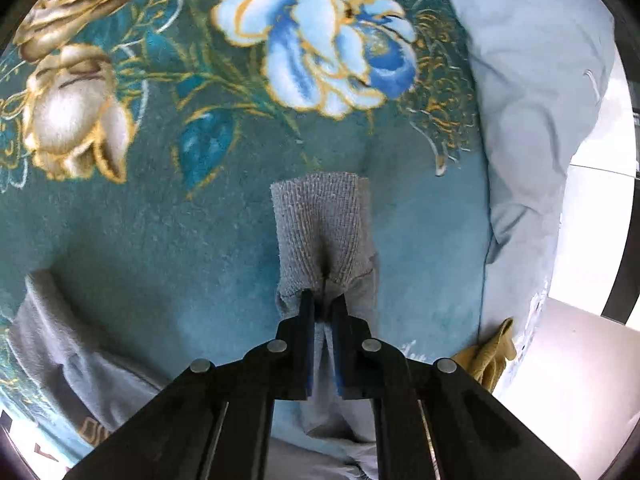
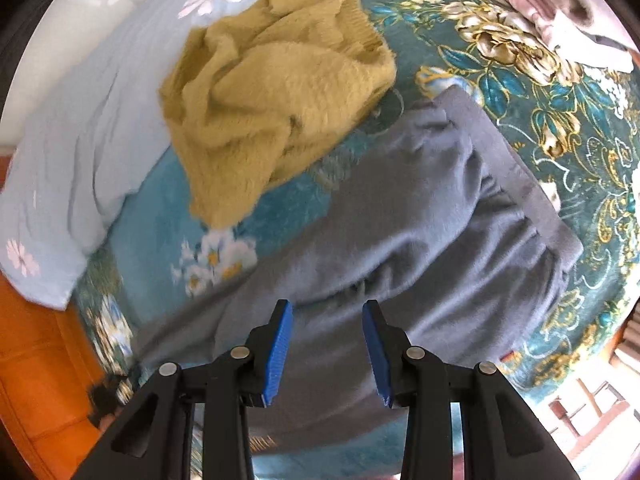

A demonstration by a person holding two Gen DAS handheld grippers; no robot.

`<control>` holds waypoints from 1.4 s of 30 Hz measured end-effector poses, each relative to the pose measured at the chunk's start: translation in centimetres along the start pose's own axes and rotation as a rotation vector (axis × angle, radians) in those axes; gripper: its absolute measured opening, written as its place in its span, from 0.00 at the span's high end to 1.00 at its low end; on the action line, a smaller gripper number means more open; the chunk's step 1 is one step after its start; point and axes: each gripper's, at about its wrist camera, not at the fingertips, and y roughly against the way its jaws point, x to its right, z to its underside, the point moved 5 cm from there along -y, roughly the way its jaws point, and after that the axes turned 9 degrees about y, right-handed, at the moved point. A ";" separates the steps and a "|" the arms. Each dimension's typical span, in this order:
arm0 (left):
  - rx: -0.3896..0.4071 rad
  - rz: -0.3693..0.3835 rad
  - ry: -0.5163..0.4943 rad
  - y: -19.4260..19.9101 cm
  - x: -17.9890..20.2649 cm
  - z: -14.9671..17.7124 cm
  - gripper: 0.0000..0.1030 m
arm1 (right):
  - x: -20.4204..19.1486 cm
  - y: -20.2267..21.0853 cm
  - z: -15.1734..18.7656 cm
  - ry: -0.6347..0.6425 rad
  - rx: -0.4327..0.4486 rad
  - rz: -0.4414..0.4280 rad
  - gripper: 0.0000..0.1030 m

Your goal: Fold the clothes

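A grey garment (image 2: 420,220) lies spread on a teal floral blanket (image 2: 580,160). In the left wrist view my left gripper (image 1: 324,300) is shut on the garment's ribbed grey cuff (image 1: 320,220), which sticks out past the fingertips over the blanket (image 1: 160,220). More grey cloth (image 1: 52,340) lies at the lower left. My right gripper (image 2: 326,308) is open and empty, hovering over the grey garment's near part. A crumpled yellow fuzzy sweater (image 2: 272,88) lies beyond it, to the left.
A pale blue flowered pillow (image 2: 80,140) lies at the left of the right wrist view; it also shows in the left wrist view (image 1: 532,100). A yellow cloth corner (image 1: 492,356) shows by the bed edge. Pinkish clothes (image 2: 540,0) lie at the far right. Orange floor (image 2: 32,360) lies lower left.
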 end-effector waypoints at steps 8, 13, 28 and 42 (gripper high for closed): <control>0.028 0.007 0.070 3.2 -1.6 1.9 0.94 | 3.6 -1.7 -4.8 -0.105 0.027 -0.011 0.61; 0.044 0.018 0.152 8.0 -2.9 1.4 0.94 | 4.6 -3.7 -5.7 -0.083 -0.001 0.008 0.61; 0.018 -0.045 0.207 2.9 -3.3 -0.2 0.56 | 8.1 -9.7 -11.5 -0.325 -0.041 0.028 0.54; 0.057 -0.148 0.107 2.5 -5.9 0.1 0.53 | 8.1 -10.6 -11.8 -0.317 -0.065 0.124 0.87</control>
